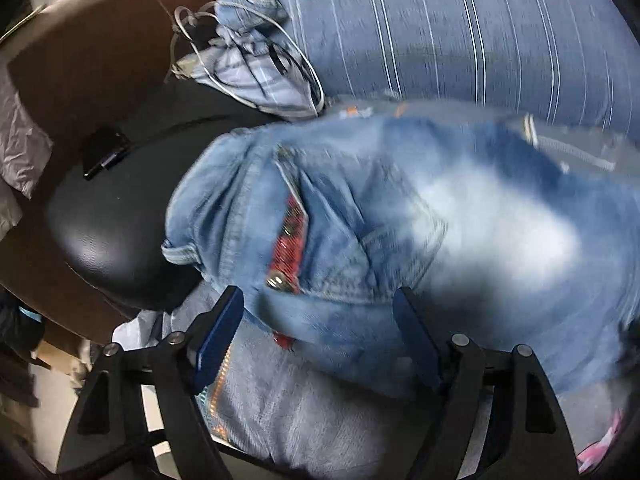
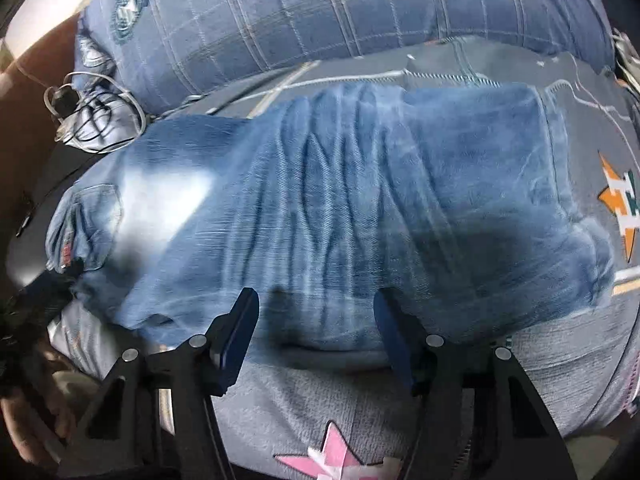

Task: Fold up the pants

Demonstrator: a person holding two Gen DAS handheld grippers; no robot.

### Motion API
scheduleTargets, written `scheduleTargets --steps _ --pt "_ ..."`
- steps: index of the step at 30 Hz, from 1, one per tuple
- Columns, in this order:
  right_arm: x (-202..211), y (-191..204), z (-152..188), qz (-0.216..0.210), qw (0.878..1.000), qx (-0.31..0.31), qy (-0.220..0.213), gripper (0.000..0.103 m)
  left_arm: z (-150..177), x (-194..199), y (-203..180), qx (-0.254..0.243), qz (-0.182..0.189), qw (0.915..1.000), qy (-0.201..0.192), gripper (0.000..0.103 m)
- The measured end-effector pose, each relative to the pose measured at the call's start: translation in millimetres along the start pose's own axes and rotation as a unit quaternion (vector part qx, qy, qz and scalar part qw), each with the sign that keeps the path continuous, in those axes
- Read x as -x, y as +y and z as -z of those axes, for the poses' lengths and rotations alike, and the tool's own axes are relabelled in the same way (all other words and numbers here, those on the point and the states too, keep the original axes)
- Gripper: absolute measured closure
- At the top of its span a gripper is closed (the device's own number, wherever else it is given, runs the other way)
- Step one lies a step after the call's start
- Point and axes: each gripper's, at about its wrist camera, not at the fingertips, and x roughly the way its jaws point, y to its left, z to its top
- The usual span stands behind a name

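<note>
Denim jeans (image 2: 320, 200): spread folded across a grey blanket (image 2: 300, 408), waistband toward a black cushion (image 1: 104, 240).
Red-lined pocket (image 1: 290, 236): seen near the waist end.
Left gripper (image 1: 320, 320): jaws parted, nothing clasped, denim lying just ahead.
Right gripper (image 2: 316, 320): jaws parted, nothing clasped, above the wrinkled leg.
Striped pillow (image 1: 460, 32): lying beyond the jeans.
Cables (image 1: 240, 56): tangled beside the pillow.

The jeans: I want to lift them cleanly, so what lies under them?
The jeans lie on a grey blanket with star patches; their waist end overlaps a black cushion. What lies beneath their middle is covered.
</note>
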Motion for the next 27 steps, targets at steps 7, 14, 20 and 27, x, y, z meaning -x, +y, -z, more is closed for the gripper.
scheduleTargets --steps 7,14,20,27 --pt "43.5 -35.0 -36.8 -0.111 0.990 -0.066 -0.050 0.036 10.8 44.7 19.2 0.079 0.194 0.9768 -0.042 0.018" --pt "48.8 -110.2 -51.0 -0.025 0.983 -0.123 -0.132 0.030 30.6 80.0 3.7 0.094 0.293 0.9502 -0.051 0.017" --pt "39.3 -114.1 -50.4 -0.048 0.983 -0.134 -0.114 0.030 33.1 94.6 -10.6 0.069 0.281 0.9550 -0.062 0.017" --pt "30.7 -96.4 -43.8 -0.042 0.992 -0.079 -0.085 0.030 36.0 99.0 -11.8 0.074 0.279 0.9549 -0.067 0.017"
